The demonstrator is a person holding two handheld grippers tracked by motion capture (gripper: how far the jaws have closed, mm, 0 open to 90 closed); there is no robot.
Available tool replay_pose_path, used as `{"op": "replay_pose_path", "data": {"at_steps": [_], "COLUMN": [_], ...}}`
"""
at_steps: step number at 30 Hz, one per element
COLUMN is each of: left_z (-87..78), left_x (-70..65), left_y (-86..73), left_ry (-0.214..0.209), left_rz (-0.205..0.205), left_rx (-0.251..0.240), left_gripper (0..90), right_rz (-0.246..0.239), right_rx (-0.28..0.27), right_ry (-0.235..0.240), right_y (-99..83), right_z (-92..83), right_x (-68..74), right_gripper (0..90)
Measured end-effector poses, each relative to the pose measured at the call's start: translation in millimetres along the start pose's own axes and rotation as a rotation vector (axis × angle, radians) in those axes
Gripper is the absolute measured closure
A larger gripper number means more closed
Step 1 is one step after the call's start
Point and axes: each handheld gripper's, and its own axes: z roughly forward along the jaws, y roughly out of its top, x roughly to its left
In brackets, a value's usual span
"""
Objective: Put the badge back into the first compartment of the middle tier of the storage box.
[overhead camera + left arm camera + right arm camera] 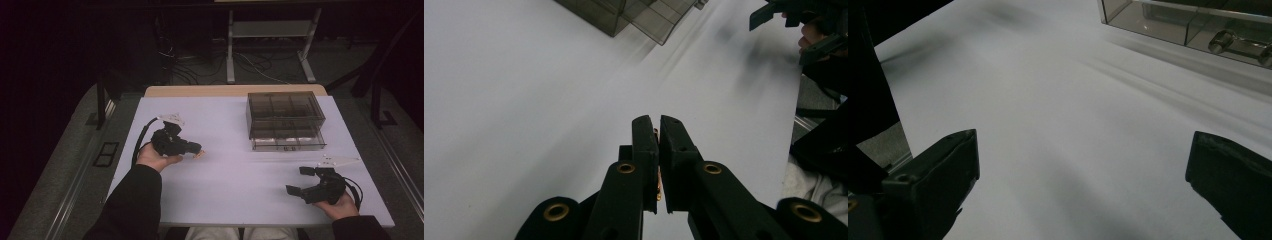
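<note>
My left gripper (196, 150) hovers over the left half of the white table (235, 190), pointing right. Its jaws are shut on a thin copper-coloured piece (657, 172), which peeks out as a small orange tip (199, 154) in the high view. In the left gripper view my left gripper (659, 122) shows only a narrow slit with the copper edge in it. My right gripper (299, 180) rests low near the table's front right corner, jaws wide apart with nothing between them. In its own view my right gripper (1083, 142) frames bare table.
A smoky transparent compartment box (285, 120) stands at the back right of the table, with small metal parts (1224, 40) in its front cells. A clear flat strip (340, 160) lies right of it. The other hand's gripper (794, 22) appears far off in the left gripper view.
</note>
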Motion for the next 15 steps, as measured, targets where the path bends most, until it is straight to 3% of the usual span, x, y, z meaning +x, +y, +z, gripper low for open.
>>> {"op": "replay_pose_path", "data": {"at_steps": [15], "left_z": [18.2], "left_x": [-8.2], "left_y": [28.7], "left_ry": [-0.022], "left_rz": [0.057], "left_rx": [0.009], "left_gripper": [85.6], "right_rz": [-0.004], "right_rx": [0.002], "right_ry": [0.004], "right_y": [0.1], "right_z": [0.6], "right_x": [-0.2], "right_gripper": [0.3]}}
